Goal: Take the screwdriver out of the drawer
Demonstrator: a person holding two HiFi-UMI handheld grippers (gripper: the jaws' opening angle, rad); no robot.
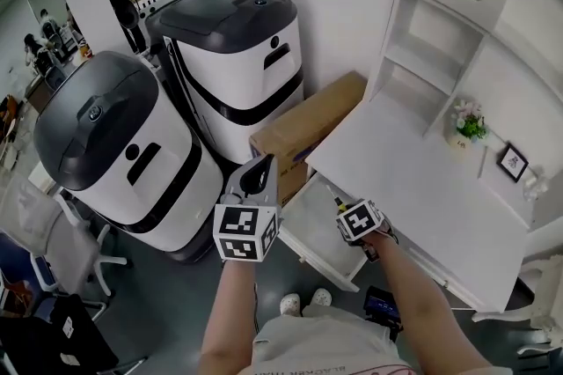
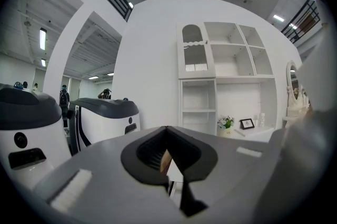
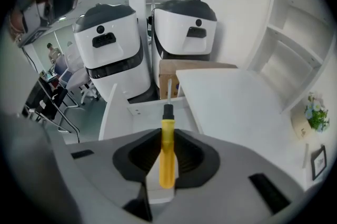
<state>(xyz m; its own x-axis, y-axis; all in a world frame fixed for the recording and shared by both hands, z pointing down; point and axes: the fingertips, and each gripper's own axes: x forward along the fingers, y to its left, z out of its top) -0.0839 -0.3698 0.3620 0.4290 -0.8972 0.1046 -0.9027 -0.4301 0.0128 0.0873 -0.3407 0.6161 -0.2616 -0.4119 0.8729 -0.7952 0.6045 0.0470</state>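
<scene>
A screwdriver point(image 3: 167, 157) with a yellow handle, black collar and thin metal shaft points forward out of my right gripper point(image 3: 167, 133), which is shut on the handle. It hangs above the open white drawer point(image 3: 138, 112). In the head view the right gripper point(image 1: 354, 220) is over the drawer point(image 1: 317, 232) at the desk's front left corner, and the screwdriver's tip point(image 1: 335, 204) pokes out beyond it. My left gripper point(image 1: 257, 178) is held up to the left of the drawer. Its jaws meet at the tips with nothing between them, and in its own view the left gripper point(image 2: 167, 128) points level at the shelves.
A white desk point(image 1: 413, 180) with a shelf unit point(image 1: 440, 39) carries a small potted plant point(image 1: 469, 125) and a picture frame point(image 1: 512, 162). A cardboard box point(image 1: 303, 131) and two large white-and-dark machines point(image 1: 123, 153), point(image 1: 233, 56) stand to the left. Chairs point(image 1: 62, 250) and people stand further left.
</scene>
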